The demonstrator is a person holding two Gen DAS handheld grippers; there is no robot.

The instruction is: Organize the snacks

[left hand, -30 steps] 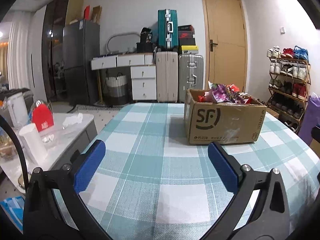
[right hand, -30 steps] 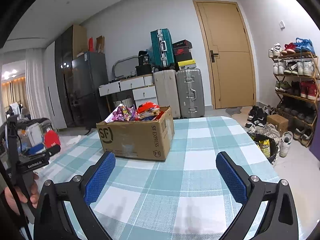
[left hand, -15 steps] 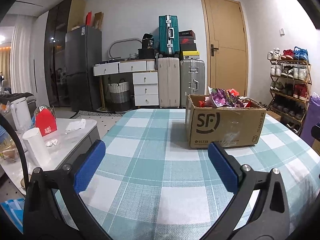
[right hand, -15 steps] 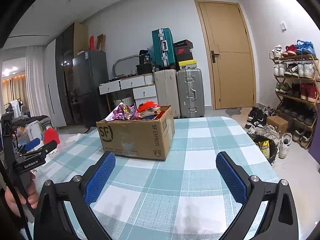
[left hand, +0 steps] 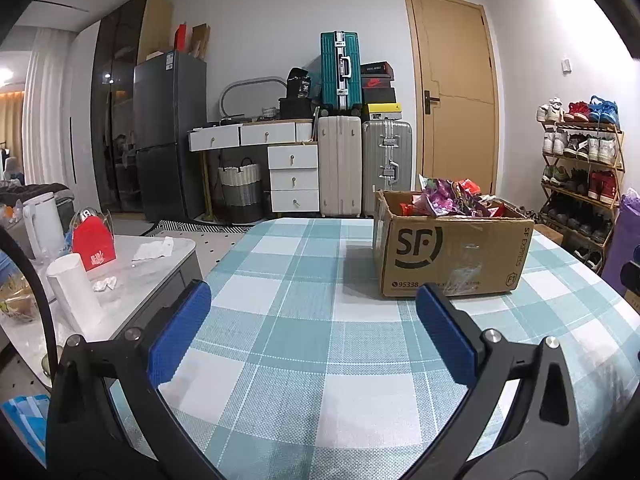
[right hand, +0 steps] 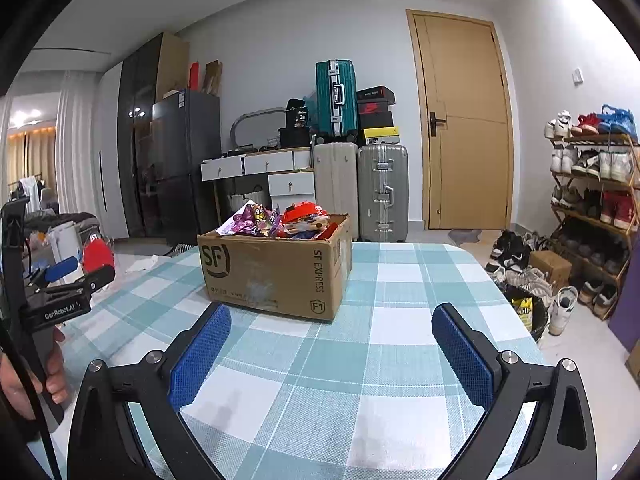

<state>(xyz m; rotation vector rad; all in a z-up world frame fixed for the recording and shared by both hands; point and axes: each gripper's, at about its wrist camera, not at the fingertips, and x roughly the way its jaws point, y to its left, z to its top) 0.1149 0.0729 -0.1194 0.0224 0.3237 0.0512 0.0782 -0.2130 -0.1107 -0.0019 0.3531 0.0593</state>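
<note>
Teal-and-white checked tablecloth (left hand: 304,280) filling the lower half of the left wrist view, bare from the near edge up to the brown cardboard SF box (left hand: 448,256). Box standing right of centre, heaped with purple and red snack packets (left hand: 452,200) poking above its rim. Left gripper (left hand: 312,312) hovering low over the cloth, short of the box, blue-padded fingers (left hand: 180,332) spread wide with nothing between them. Left of the box, open cloth running to the rounded table edge; beyond that edge, a white marble side table (left hand: 160,248) with a white cylinder cup (left hand: 74,292) and a red pouch (left hand: 93,240). Behind the box, a silver ribbed suitcase (left hand: 386,164) and a tan wooden door (left hand: 456,92).

Same checked cloth (right hand: 400,280) seen from the right wrist, with the box (right hand: 276,272) now left of centre, packets (right hand: 280,220) piled in its open top. Right gripper (right hand: 332,336) just in front of the box's near corner, jaws wide apart, holding nothing. Right of the box, broad clear cloth out to the curved edge, then floor with a wooden shoe rack (right hand: 592,200). Left of the box, the left gripper (right hand: 72,276) visible at the frame's side, held in a hand (right hand: 24,380).
</note>
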